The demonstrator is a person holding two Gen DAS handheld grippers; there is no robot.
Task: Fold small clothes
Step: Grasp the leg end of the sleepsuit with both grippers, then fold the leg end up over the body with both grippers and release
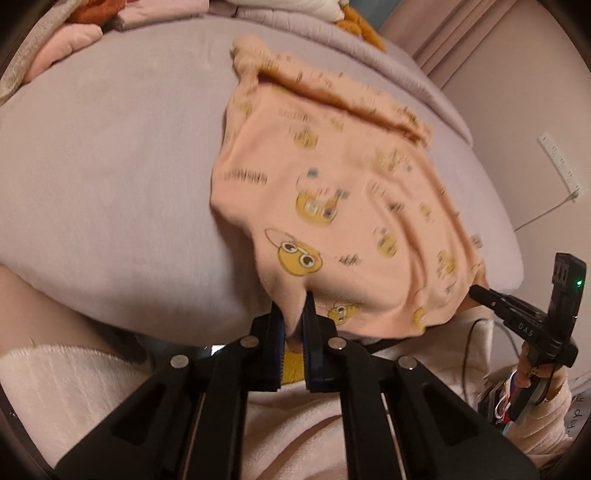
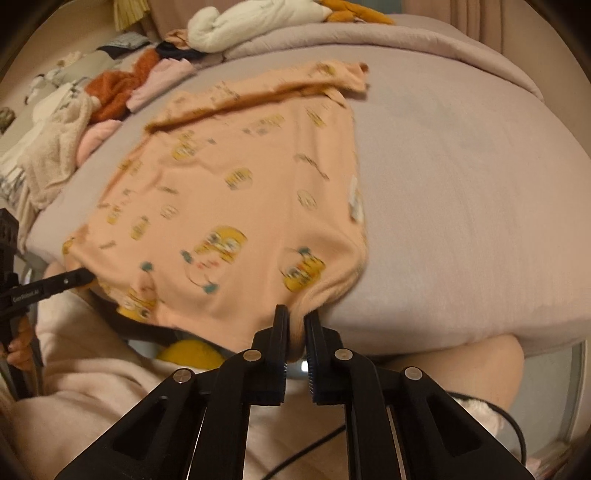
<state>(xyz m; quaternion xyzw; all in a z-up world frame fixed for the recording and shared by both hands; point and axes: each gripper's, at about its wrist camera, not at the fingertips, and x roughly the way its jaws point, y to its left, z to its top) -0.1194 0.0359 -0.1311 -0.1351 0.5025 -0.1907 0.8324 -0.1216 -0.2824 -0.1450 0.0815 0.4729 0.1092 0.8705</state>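
Note:
A small peach garment [image 1: 332, 177] printed with yellow cartoon bees lies spread on the lilac bed [image 1: 110, 166], its near edge hanging over the bed's front edge. My left gripper [image 1: 293, 314] is shut on the near left corner of the garment. My right gripper [image 2: 295, 325] is shut on the near right corner of the garment [image 2: 240, 192]. The right gripper also shows at the right of the left wrist view [image 1: 476, 291], and the left gripper at the left of the right wrist view [image 2: 86, 275]. The garment's far edge has a brown band folded across it.
A pile of other clothes [image 2: 107, 92], rust, pink and cream, lies at the bed's far left. White bedding [image 2: 251, 22] and a rolled quilt sit at the back. A wall with a power strip [image 1: 557, 162] is to the right. My lap is below the bed edge [image 2: 424, 339].

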